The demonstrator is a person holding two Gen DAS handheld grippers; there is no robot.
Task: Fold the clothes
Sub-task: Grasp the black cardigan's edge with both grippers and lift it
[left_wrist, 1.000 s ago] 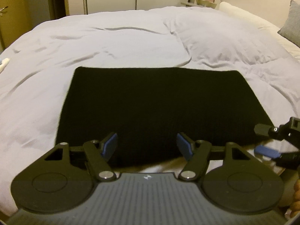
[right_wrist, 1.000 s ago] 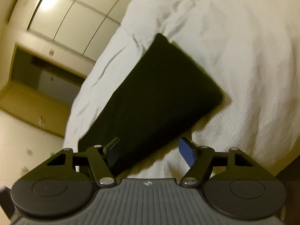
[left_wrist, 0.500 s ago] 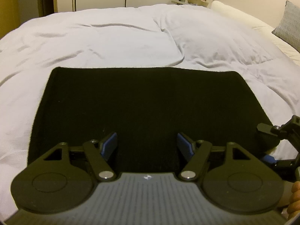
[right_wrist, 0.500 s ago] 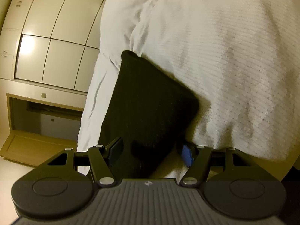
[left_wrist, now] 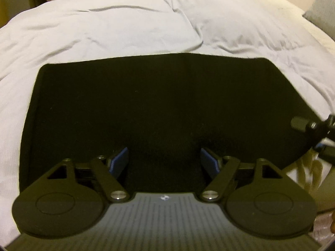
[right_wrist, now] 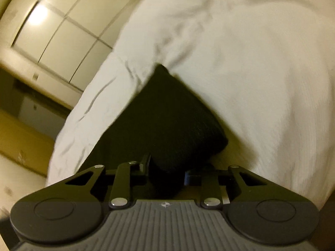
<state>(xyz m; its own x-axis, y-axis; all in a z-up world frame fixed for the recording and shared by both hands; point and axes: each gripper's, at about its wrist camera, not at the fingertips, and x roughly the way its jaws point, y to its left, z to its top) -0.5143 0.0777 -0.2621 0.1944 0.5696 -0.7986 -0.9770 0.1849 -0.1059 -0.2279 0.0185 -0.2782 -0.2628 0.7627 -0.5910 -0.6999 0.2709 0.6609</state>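
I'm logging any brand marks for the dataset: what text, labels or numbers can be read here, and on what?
No readable text anywhere.
Small white emblem on the left hand-held gripper body: a logo, no letters.
Same emblem on the right hand-held gripper: too small to read.
Black garment: no label showing.

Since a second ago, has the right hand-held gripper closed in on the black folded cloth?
Yes. The right hand-held gripper now pinches the black folded cloth's near corner, closer against the white duvet.
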